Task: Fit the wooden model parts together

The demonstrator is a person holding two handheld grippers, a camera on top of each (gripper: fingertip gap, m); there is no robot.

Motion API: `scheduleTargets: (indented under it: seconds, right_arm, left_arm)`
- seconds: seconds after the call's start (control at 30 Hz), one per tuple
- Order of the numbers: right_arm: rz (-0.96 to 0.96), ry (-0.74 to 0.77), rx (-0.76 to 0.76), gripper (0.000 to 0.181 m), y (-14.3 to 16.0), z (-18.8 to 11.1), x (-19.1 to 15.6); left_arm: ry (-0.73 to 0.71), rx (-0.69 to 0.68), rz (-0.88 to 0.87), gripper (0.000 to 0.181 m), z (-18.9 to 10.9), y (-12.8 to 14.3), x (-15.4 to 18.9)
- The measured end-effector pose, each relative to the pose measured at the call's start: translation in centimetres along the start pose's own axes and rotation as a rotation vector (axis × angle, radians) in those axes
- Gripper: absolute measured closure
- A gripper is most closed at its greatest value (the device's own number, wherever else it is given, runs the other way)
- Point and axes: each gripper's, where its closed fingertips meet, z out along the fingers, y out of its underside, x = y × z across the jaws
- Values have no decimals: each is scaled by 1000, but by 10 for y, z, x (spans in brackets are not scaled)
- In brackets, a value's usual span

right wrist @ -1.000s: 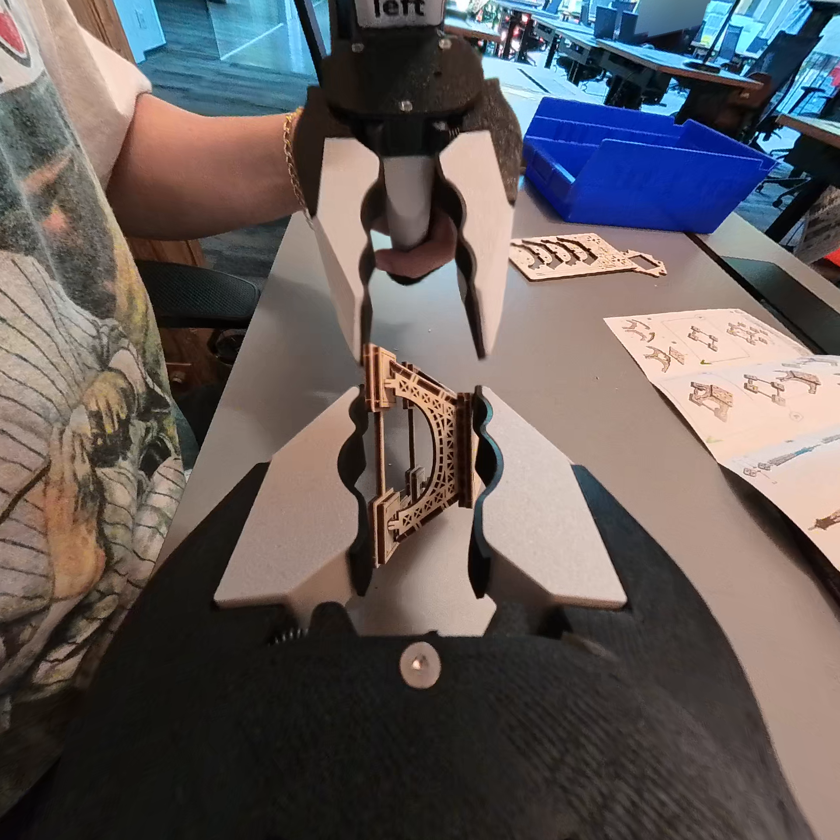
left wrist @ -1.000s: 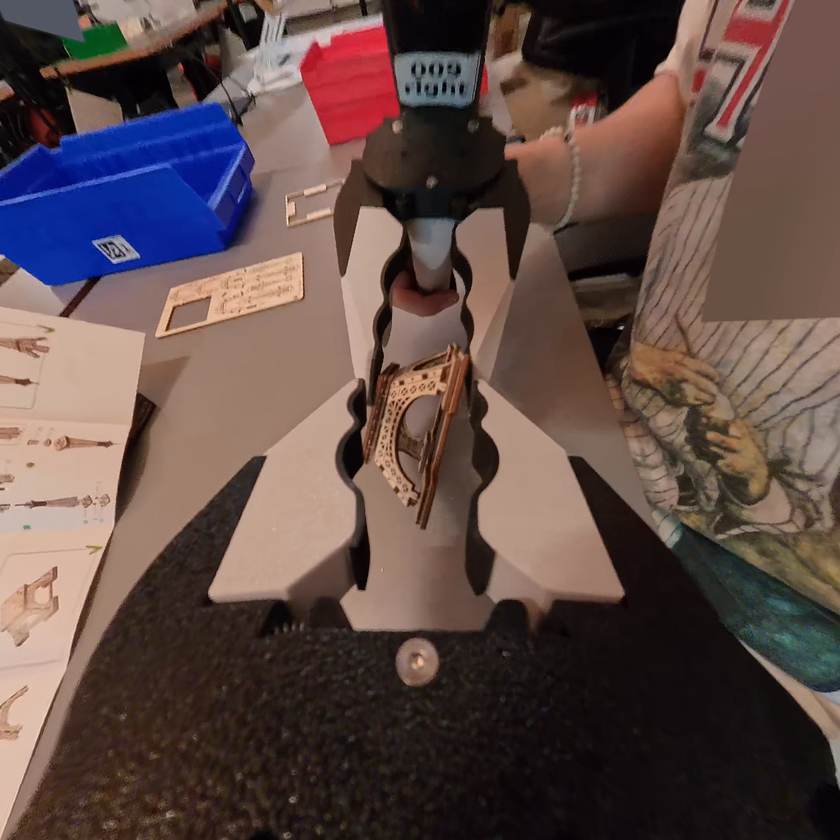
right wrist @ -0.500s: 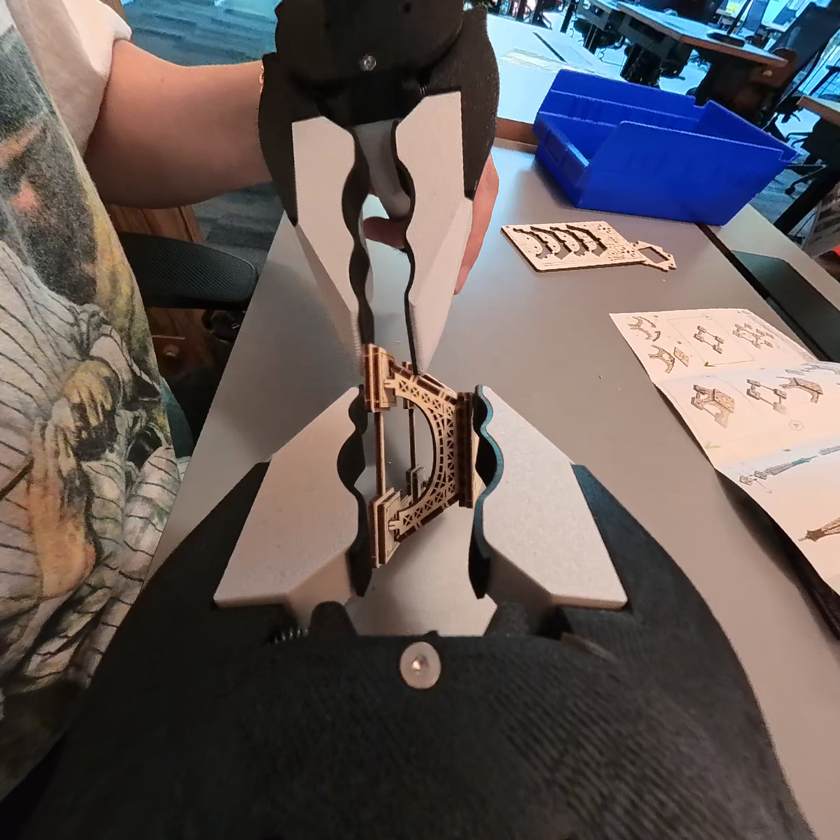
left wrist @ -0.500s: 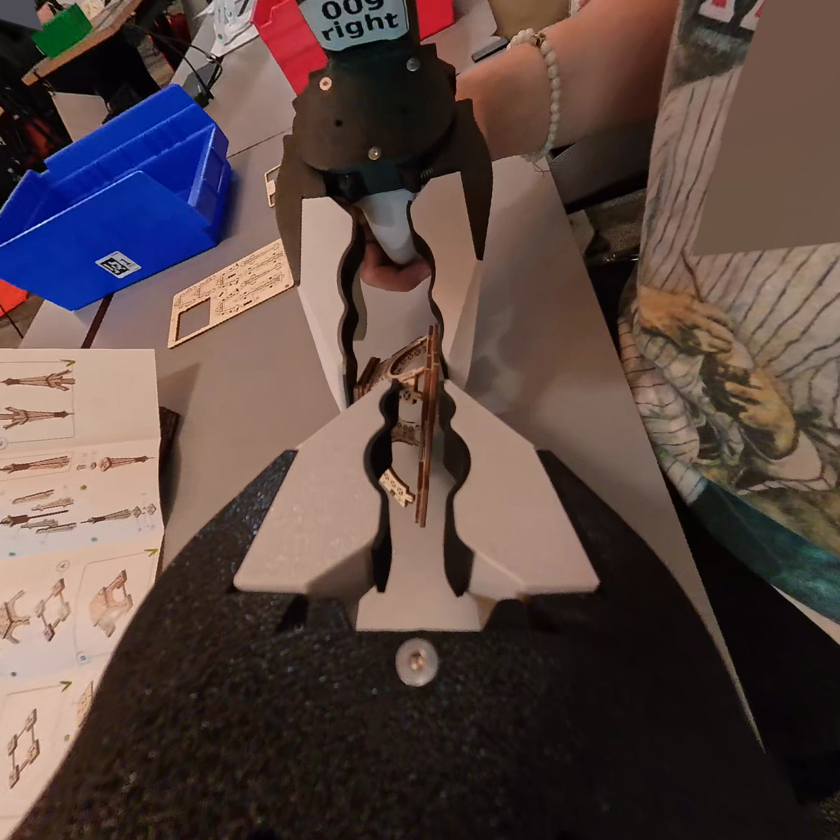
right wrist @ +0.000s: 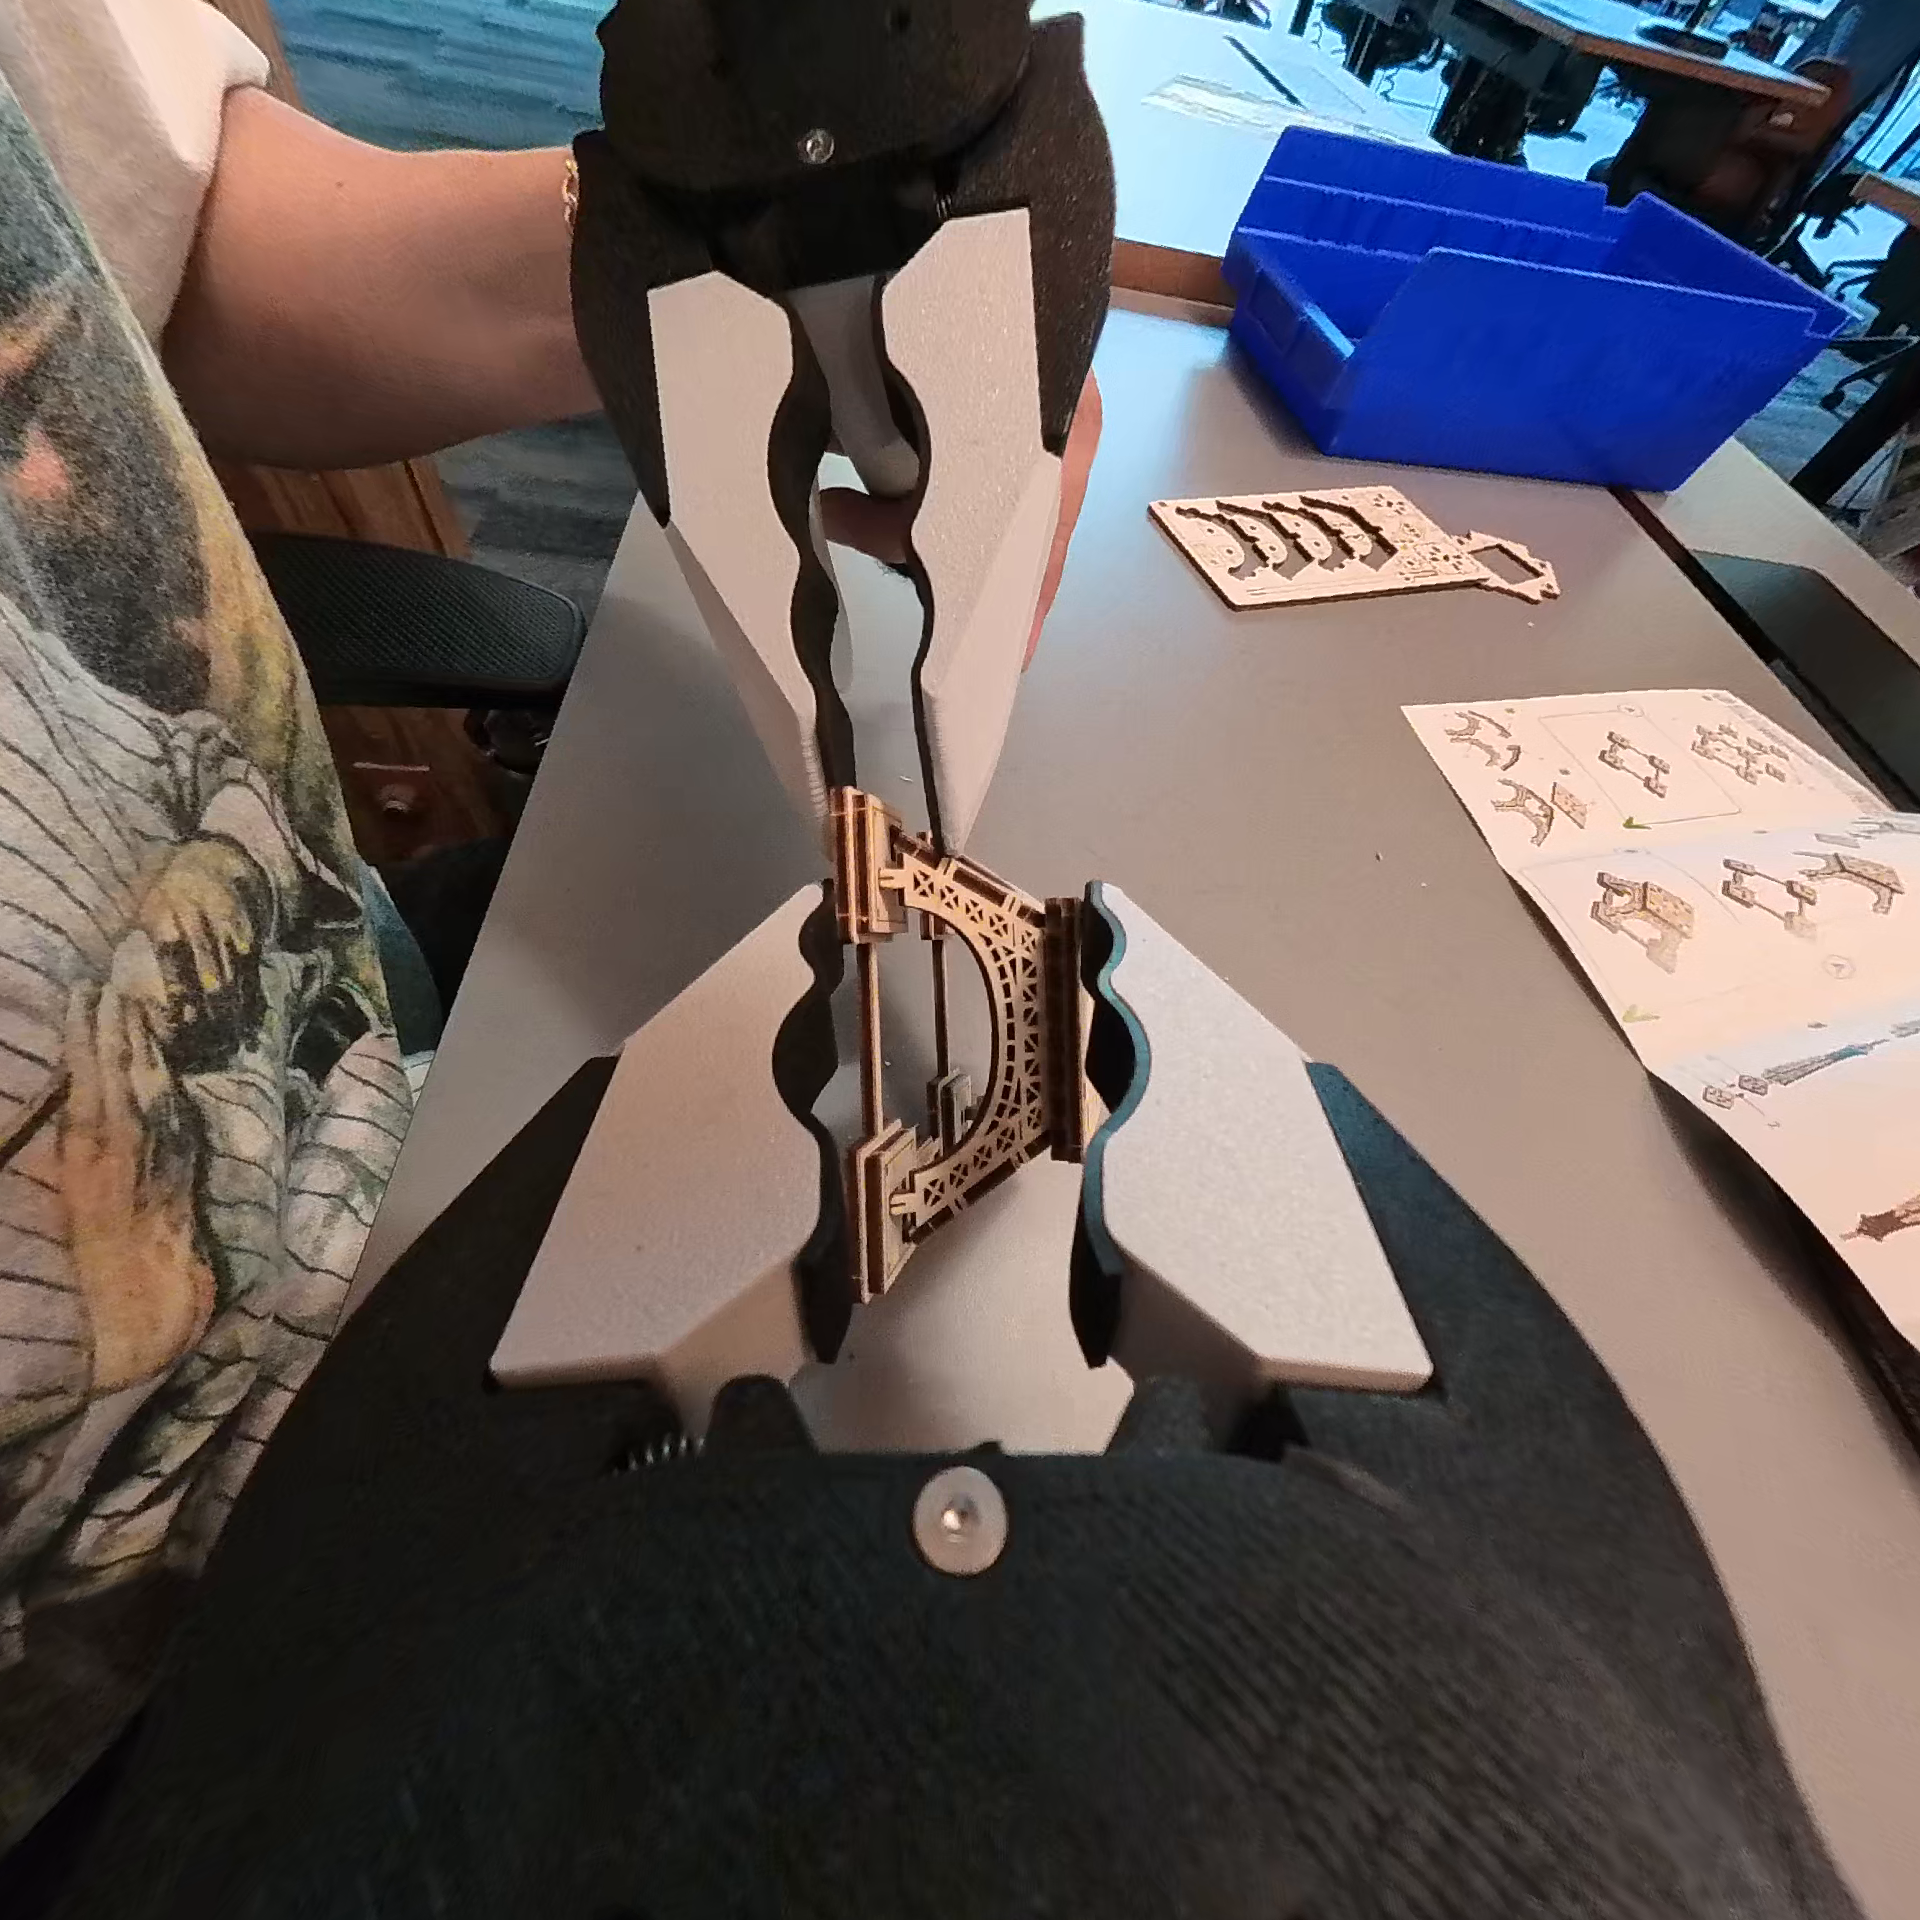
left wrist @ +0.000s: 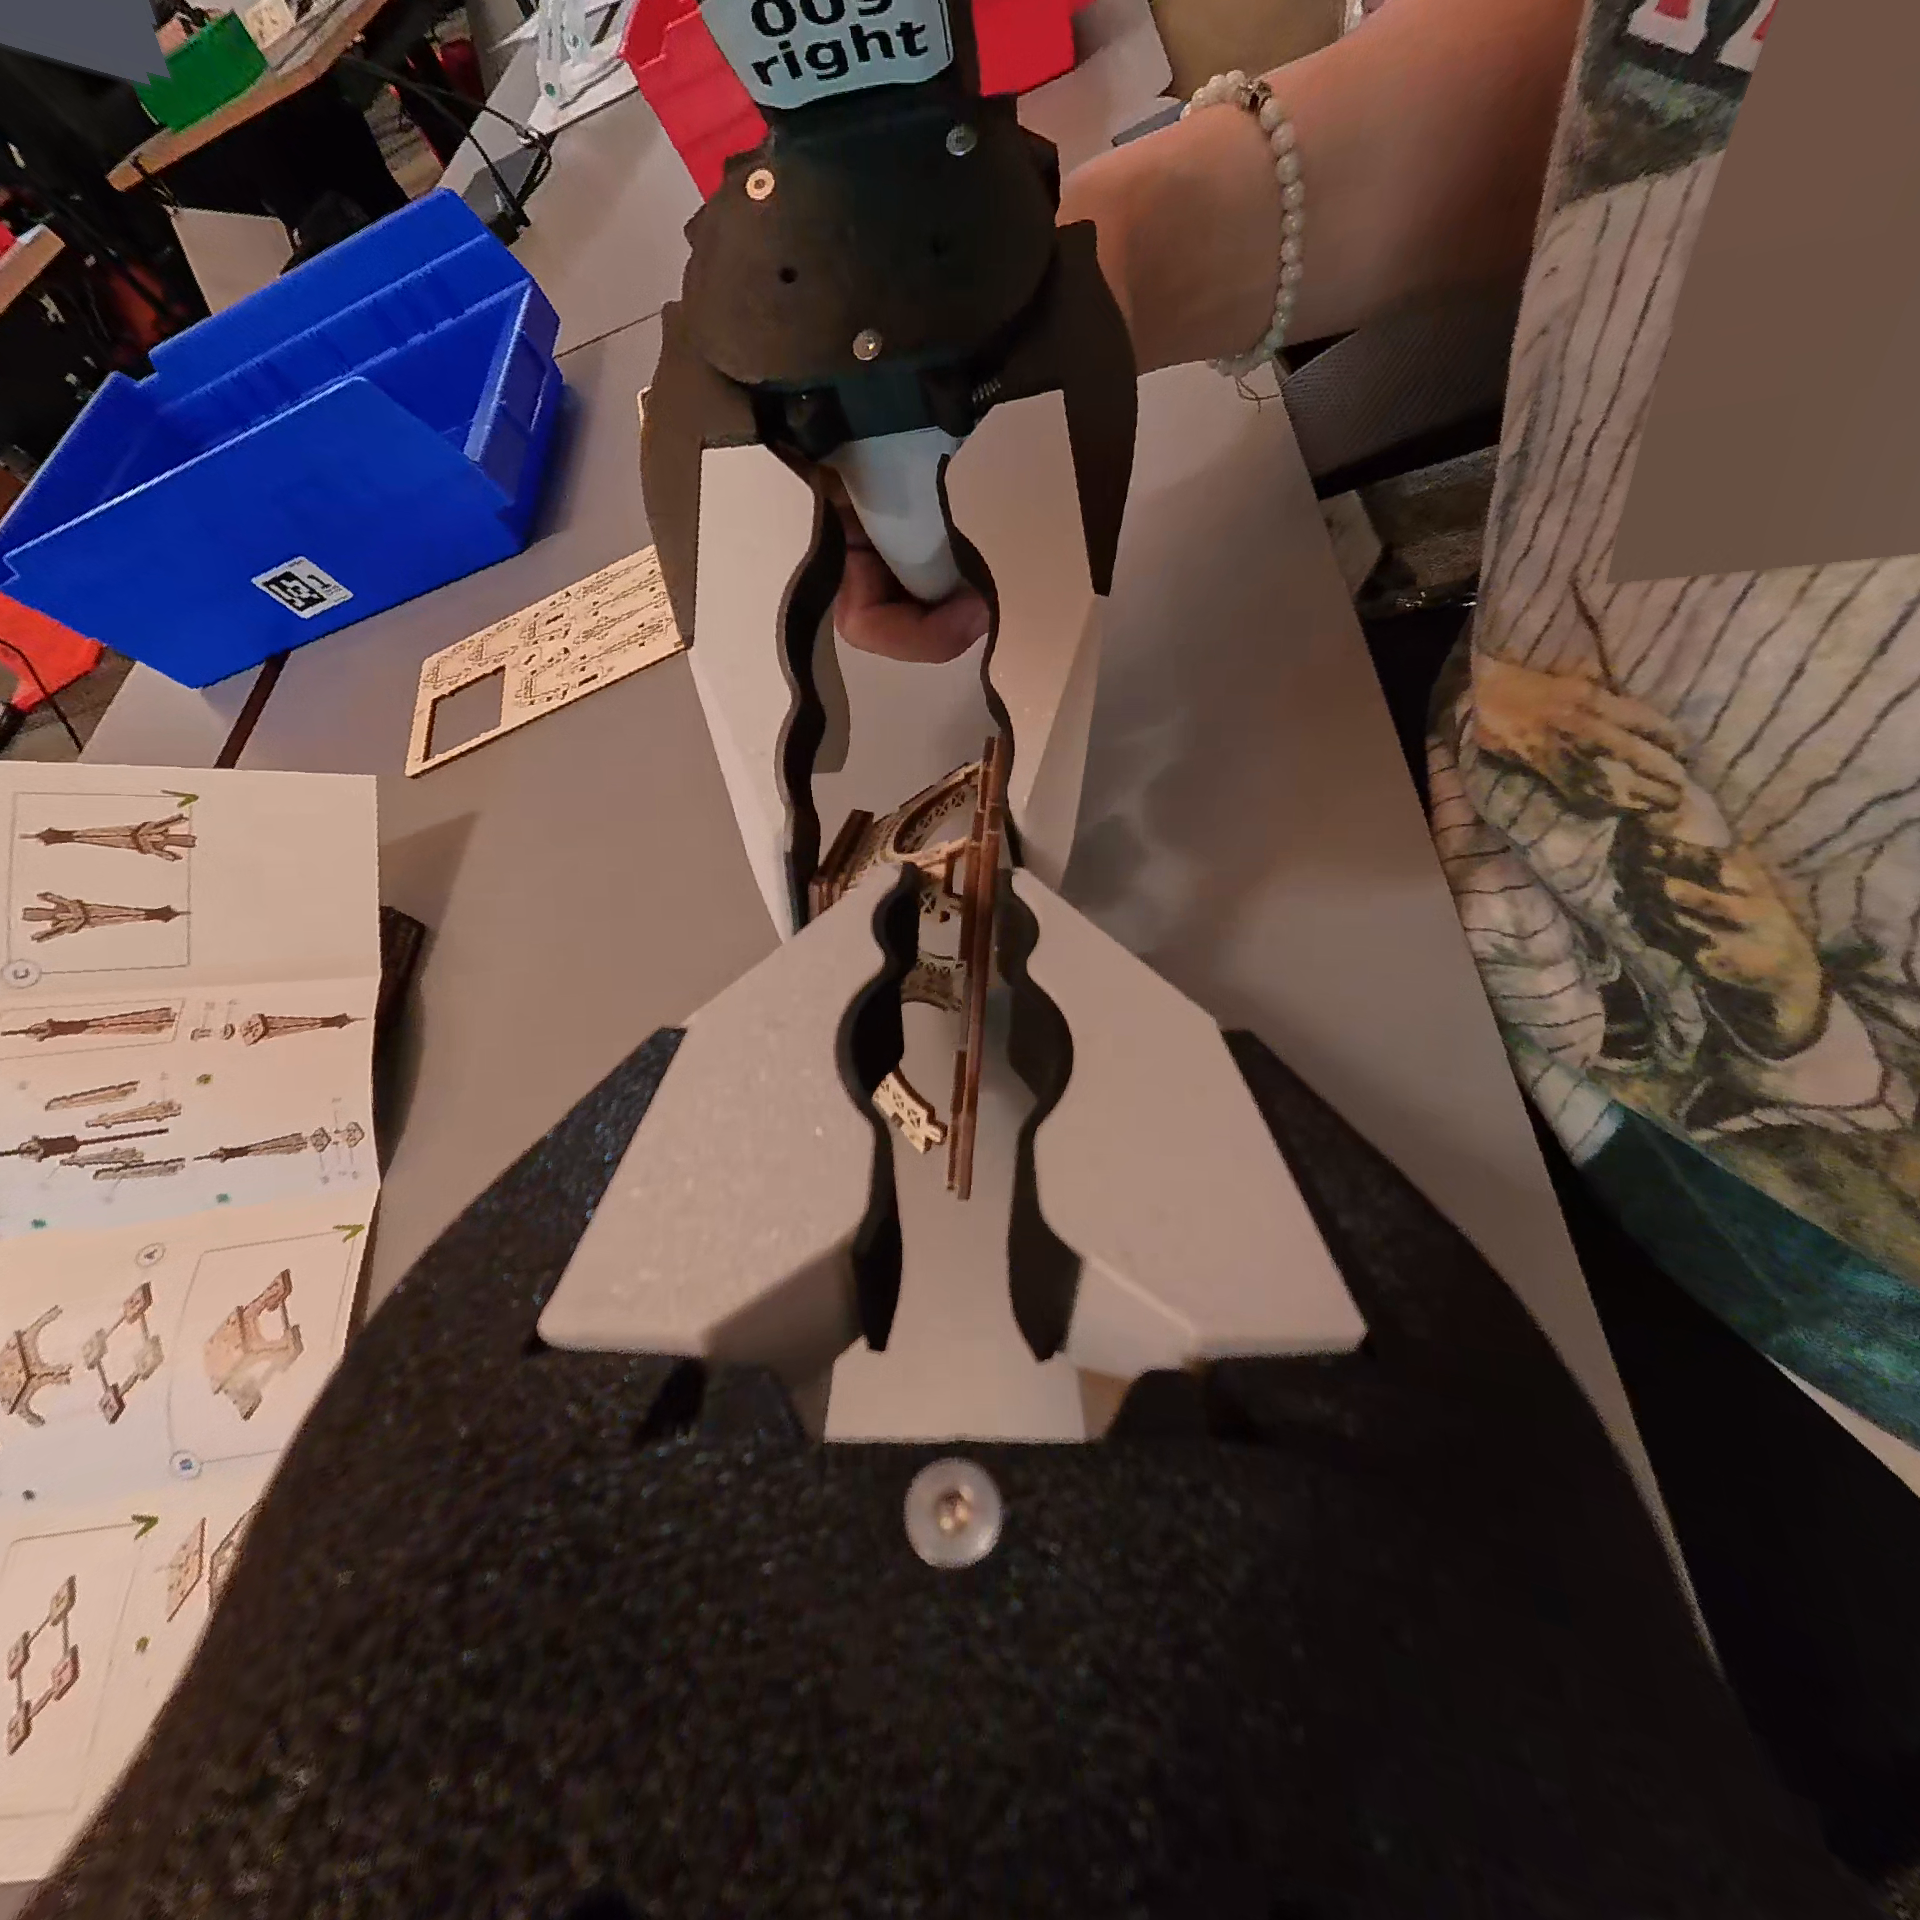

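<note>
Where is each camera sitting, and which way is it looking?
Left wrist view: on the left tongs, facing the right tongs; an arm and shirt show.
Right wrist view: on the right tongs, facing the left tongs; the other arm shows.
Shared: both tongs, the model, blue bin, table.

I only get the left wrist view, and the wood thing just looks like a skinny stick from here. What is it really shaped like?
Observer: The right wrist view shows the wooden model flat on. It is a lattice arch inside a frame, with stepped blocks at the corners.
Operator: Who's holding it?
Observer: The right gripper has it clamped, one finger on each side edge.
Operator: Where are my tips?
Observer: The left gripper has its tips on either side of the model's far corner, on the person's side. I cannot tell whether they pinch it.
</note>
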Motion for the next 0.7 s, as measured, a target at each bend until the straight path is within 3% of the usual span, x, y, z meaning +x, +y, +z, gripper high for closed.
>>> scheduleTargets:
  seconds: [0.43,0.7]
  right_arm:
    - [8,-23,-1,138,-1,5,-1]
    - [5,-80,-36,138,-1,8,0]
  left_arm:
    - [-12,-13,14,162,-2,1,-1]
    - [42,-92,136,170,-2,3,1]
